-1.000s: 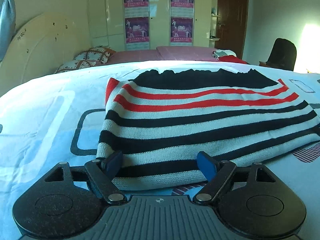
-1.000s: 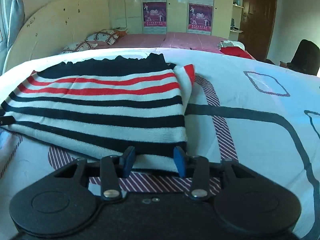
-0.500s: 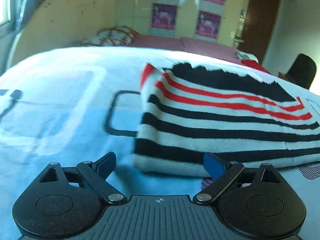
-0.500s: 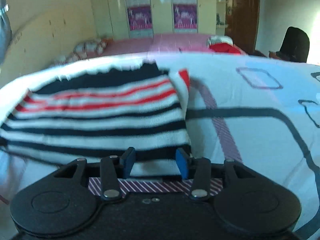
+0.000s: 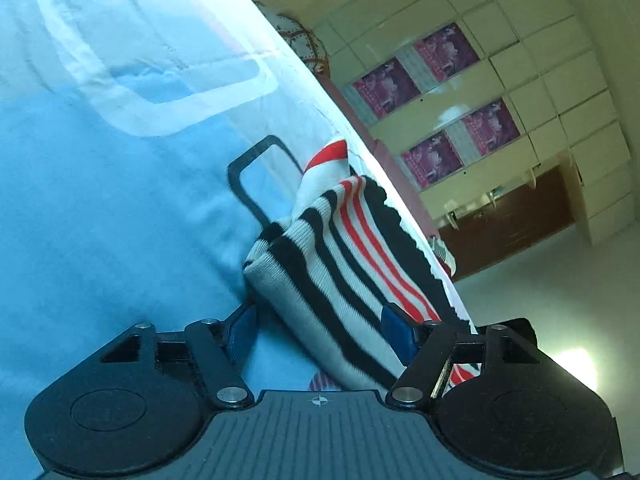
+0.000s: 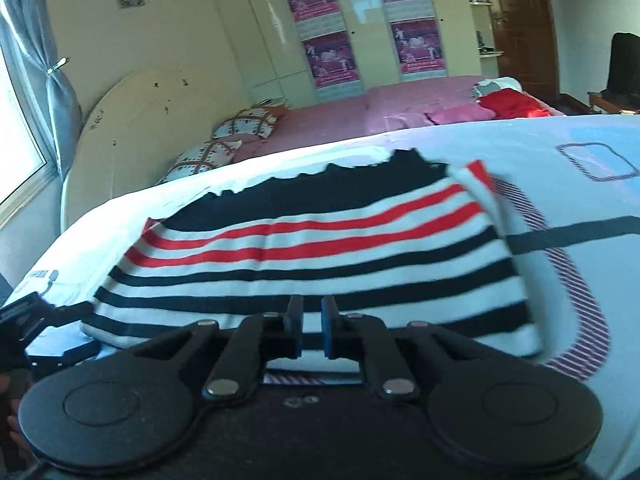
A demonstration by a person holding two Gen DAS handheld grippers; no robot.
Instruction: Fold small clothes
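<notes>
Home bedroom. Evidence: bed with printed blue-white sheet [image 6: 580, 208], curved cream headboard [image 6: 132, 128], patterned pillows [image 6: 224, 140], glossy built-in wardrobe [image 6: 360, 20] carrying purple posters [image 6: 332, 60], curtained window [image 6: 24, 80], brown wooden door [image 6: 520, 20].

One striped sweater [image 6: 312, 248], two pillows [image 6: 224, 140], four posters [image 6: 332, 60].

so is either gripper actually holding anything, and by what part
The right gripper looks shut on the near folded edge of the striped sweater. The left gripper is open, its fingers straddling the sweater's corner, not clamping it.
</notes>
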